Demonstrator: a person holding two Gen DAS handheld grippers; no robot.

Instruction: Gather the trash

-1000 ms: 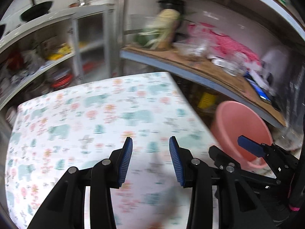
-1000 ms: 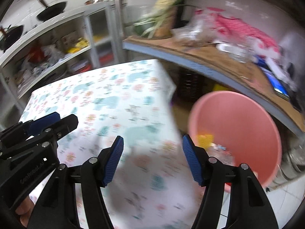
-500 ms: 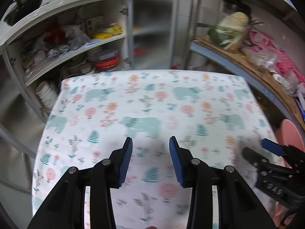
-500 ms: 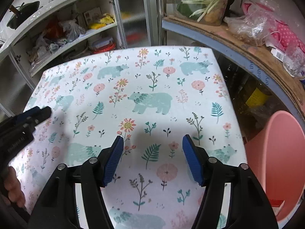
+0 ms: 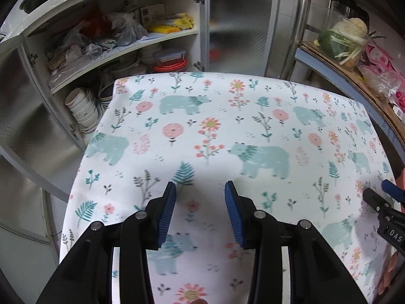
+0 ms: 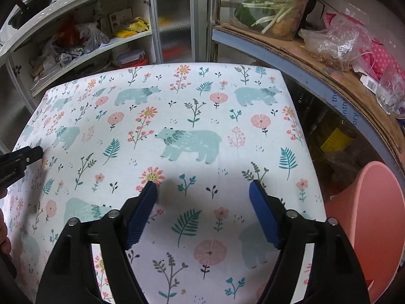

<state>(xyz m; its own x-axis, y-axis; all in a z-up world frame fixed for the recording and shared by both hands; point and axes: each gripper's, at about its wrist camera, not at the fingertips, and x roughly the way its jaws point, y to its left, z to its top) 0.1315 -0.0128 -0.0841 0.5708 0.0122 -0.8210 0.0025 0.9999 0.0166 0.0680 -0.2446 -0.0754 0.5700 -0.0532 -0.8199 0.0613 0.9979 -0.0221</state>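
The left gripper [image 5: 200, 207] hangs over the tablecloth [image 5: 227, 131] at lower centre, jaws apart on nothing. The right gripper [image 6: 203, 209] has just been opening; its jaws stand wide with nothing between them. The pink bucket [image 6: 367, 217] sits at lower right, beside the table.

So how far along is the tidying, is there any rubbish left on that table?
The patterned tablecloth shows no rubbish in either view, so clearing looks done. Nothing is in hand: the left gripper is empty, and the right gripper has just been opening its jaws, empty too. The pink bin stands beside the table.
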